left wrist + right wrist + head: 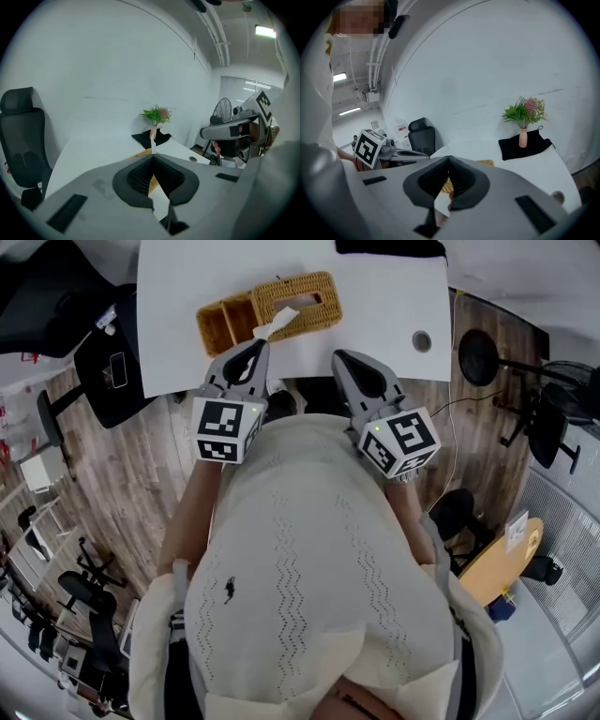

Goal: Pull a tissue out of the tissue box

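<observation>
**Tissue pinched at the tips, sheet not yet free of the box**

Located the tissue box [281,301] on the table [384,296], toward the far left of the work area. Long axis set across the table with a slight tilt, slot on top running along that same axis. Noted an open compartment [217,326] at its left end.

Clamped on the tissue [277,322] with the left gripper [261,340]: jaws fully together, thin white strip caught at the very tips. Judged as a tip grip so as to take one sheet only and keep the pads clear of the woven top.

Read the tissue as one end at the slot, the other in the jaws. Long axis from slot toward the person, slanting down-left in the head view; seen as a narrow, near-upright strip above the jaw tips in the left gripper view. Seems drawn fairly straight and not yet free of the box; judgement only.

Kept the right gripper [339,356] near the table's front edge, jaws together on nothing, apart from the box. Probably held close to steady the box: light woven thing, likely to ride up with the sheet.
</observation>
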The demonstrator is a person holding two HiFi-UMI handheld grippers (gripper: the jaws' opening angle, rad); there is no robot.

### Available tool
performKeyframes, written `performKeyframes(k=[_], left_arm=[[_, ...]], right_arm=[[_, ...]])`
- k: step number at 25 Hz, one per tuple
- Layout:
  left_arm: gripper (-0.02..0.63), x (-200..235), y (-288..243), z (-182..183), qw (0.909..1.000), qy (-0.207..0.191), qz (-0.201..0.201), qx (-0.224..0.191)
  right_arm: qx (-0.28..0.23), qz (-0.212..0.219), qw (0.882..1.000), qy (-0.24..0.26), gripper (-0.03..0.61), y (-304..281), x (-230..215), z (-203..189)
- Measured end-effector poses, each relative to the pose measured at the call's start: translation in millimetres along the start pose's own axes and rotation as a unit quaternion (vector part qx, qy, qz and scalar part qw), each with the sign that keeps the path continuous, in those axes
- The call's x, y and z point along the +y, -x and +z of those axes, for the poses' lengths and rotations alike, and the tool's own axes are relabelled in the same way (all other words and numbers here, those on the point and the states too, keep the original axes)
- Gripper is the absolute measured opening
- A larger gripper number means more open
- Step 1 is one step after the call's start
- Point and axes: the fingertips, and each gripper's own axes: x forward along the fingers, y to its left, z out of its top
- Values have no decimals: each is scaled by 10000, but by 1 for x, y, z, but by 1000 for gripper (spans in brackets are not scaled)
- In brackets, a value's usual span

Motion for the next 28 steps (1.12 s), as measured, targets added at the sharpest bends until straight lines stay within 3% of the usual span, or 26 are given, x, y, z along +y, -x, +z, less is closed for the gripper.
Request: performKeyframes(k=[28], left_arm=[[12, 12, 9, 44, 9979, -13, 228, -603]], right_arm=[[-237, -6, 9988, 427, 2, -7, -11, 43]])
